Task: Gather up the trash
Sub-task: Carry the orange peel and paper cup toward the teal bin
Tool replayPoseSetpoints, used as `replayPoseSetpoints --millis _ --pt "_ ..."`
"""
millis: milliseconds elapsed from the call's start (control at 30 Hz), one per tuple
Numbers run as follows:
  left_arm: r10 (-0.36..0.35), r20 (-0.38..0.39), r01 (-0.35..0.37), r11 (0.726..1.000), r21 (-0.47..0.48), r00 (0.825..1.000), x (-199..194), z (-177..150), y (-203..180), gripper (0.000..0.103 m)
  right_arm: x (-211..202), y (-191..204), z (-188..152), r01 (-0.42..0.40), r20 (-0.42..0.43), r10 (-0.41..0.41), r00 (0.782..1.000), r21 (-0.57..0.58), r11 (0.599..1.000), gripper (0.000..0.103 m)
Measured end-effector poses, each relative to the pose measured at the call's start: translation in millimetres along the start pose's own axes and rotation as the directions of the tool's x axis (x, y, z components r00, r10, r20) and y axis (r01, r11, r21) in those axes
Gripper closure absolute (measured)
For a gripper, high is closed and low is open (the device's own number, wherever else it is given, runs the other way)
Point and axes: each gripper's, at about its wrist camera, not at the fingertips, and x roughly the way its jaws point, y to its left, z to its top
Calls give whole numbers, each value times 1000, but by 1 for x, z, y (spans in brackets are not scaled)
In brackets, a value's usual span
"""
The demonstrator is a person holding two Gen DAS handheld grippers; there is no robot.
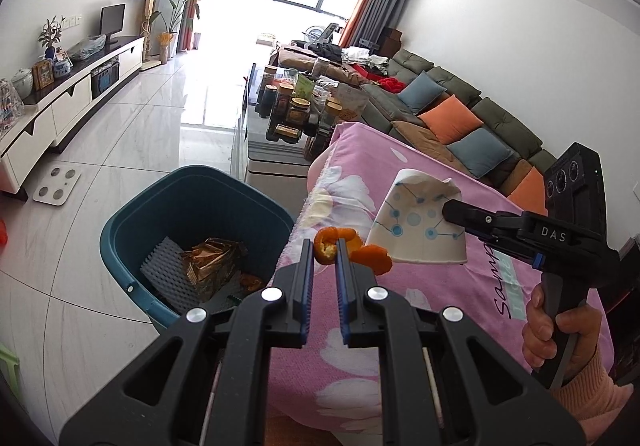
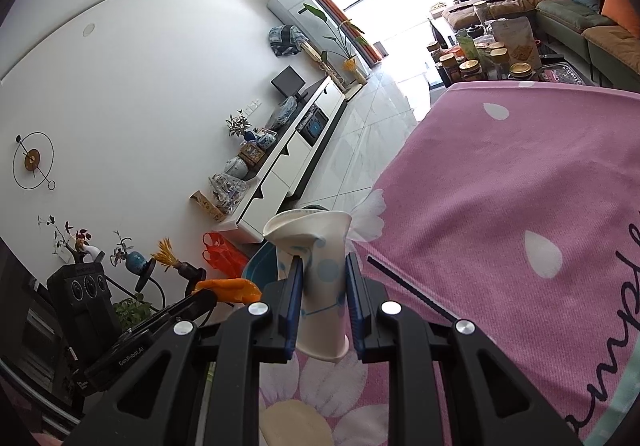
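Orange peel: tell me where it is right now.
In the left wrist view the orange peel is pinched in the left tongs, above the pink cloth's left edge, between the blue bin and the crushed paper cup.

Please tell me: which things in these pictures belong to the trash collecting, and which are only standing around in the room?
Part of the job:
- orange peel, pinched in the left gripper
- squashed paper cup, clamped in the right gripper
- blue bin beside the table, already holding trash

Just lying about:
- jars on the glass table
- sofa cushions
- bathroom scale on the floor
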Motion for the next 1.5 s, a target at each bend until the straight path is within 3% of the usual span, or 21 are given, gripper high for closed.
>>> replayPoseSetpoints --millis 1500 --pt "63 5 -63 997 -45 998 4 0 14 92 37 27 11 0 -74 -5 997 -69 998 84"
